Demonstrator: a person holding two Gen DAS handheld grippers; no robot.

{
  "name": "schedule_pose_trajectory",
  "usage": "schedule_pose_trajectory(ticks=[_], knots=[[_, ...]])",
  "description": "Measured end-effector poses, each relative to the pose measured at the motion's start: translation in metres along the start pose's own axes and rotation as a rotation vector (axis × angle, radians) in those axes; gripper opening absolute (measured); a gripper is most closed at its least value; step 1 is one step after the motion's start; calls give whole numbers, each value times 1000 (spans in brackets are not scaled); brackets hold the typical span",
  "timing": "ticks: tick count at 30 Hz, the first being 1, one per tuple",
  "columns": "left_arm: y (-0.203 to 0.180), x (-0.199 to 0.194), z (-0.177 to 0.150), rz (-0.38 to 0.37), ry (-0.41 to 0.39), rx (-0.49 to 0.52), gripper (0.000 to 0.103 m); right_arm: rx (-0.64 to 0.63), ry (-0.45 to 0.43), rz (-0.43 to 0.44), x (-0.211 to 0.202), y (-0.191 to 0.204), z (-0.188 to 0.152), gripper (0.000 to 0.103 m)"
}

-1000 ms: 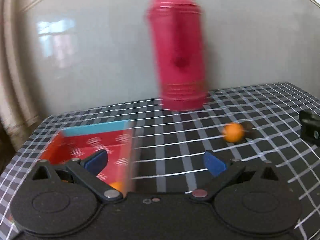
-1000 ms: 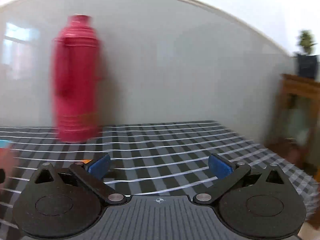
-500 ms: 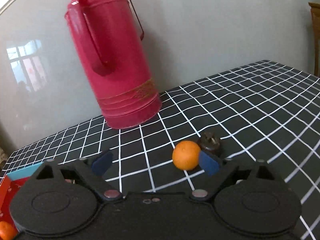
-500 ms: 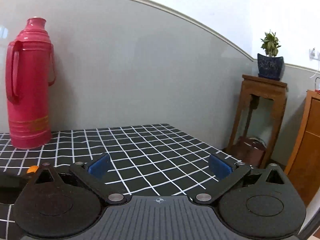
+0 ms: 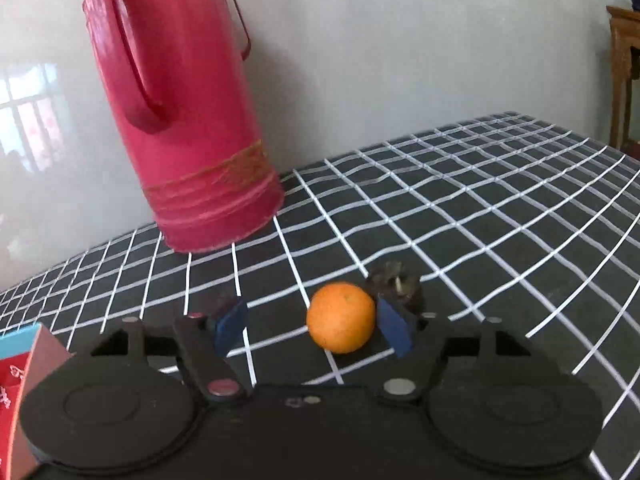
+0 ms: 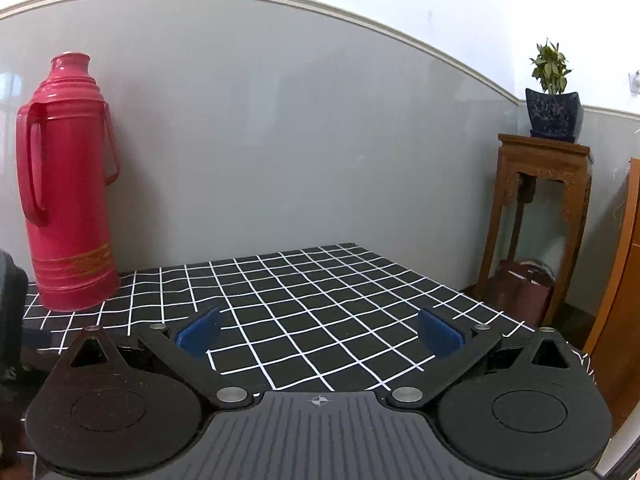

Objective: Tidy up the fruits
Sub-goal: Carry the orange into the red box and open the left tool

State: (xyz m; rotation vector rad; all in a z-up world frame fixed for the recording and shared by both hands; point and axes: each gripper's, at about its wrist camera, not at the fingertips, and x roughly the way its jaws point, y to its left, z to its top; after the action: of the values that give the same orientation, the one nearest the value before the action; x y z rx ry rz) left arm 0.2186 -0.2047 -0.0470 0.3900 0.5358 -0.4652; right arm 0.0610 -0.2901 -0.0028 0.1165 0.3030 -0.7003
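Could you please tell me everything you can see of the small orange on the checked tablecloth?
The orange is small, round and evenly bright, with dimpled peel and no stem showing. It rests on the black-and-white checked tablecloth, between the fingers of the left gripper, whose jaws have just been closing. The right-hand blue pad meets its side; the other pad stands clear. A dark brownish object sits just behind it.

On the table, the thermos stands at the back edge against the wall, toward the left. The orange lies before it, nearer me, between my left gripper's fingers, with a small dark fruit just behind it to the right. A box sits at the table's left edge.
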Motion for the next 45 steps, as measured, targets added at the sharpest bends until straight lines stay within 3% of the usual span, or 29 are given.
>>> schedule_pose_trajectory(ticks=[3,6,8,28,34,37,39,42,45], knots=[[5,5,-4,-25,22,-30,42,8,-1,3,0,1,0,103],[6,5,-4,-27,15,-28,38,5,7,9,0,3,0,103],[4,4,-4,-34,11,-22,29,5,10,19,0,4,0,103],[19,-33,-11,25,-35,-69,27,6,25,61,1,11,-2,103],[52,-81,-15,141,-83,-144,27,16,41,97,1,19,-2,103],[80,-111,-22,246,-102,-211,28,5,48,139,1,29,-3,103],[103,-127,-29,356,-100,-262,28,-18,54,168,2,37,-5,103],[132,-135,-41,487,-59,-311,28,-67,85,244,8,53,-9,103],[160,-129,-58,564,32,-354,28,-93,124,307,17,68,-16,103]])
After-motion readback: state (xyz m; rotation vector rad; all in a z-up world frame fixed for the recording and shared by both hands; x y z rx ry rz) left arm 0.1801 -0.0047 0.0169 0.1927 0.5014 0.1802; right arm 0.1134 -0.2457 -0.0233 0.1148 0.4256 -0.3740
